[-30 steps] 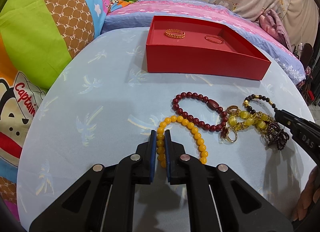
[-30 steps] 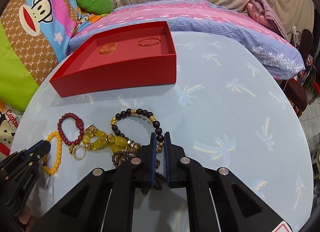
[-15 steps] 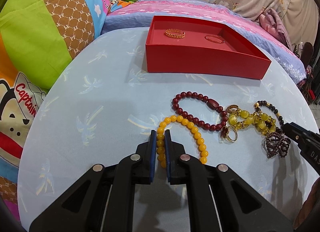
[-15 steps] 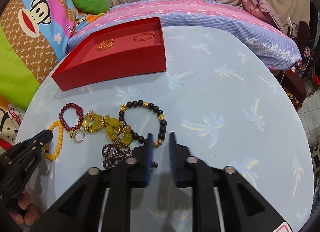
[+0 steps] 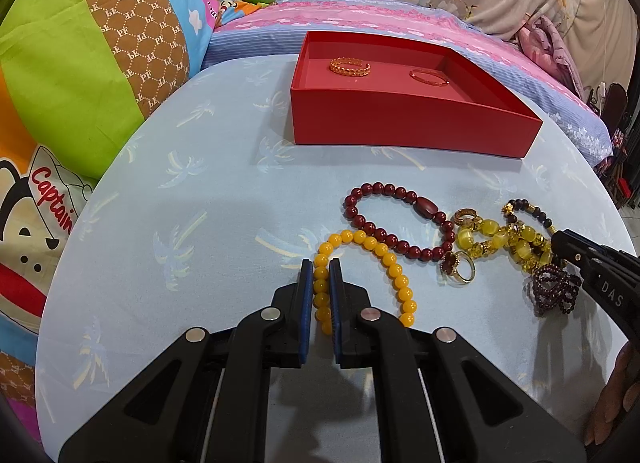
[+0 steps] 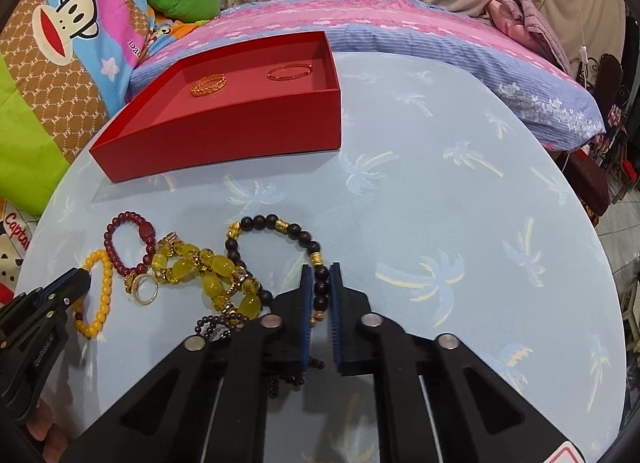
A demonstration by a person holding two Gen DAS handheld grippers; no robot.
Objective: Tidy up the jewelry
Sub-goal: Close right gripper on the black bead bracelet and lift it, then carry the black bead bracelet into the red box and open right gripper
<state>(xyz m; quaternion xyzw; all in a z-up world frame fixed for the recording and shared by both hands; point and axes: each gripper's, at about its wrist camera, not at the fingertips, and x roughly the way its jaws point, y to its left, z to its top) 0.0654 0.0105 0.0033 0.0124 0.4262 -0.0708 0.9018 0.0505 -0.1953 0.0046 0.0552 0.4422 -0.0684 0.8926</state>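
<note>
Reclamped on dark bead bracelet (image 6: 276, 223): right gripper (image 6: 320, 291). Left gripper (image 5: 321, 291) pinching yellow bead bracelet (image 5: 384, 259). Light, floppy, slippery strands.

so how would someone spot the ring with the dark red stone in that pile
Start at the red box on the blue tablecloth and come toward the camera to the loose jewelry. The ring lies just below the dark red bead bracelet, left of the yellow-green glass beads. It is a plain gold band, not a bead string.
</note>
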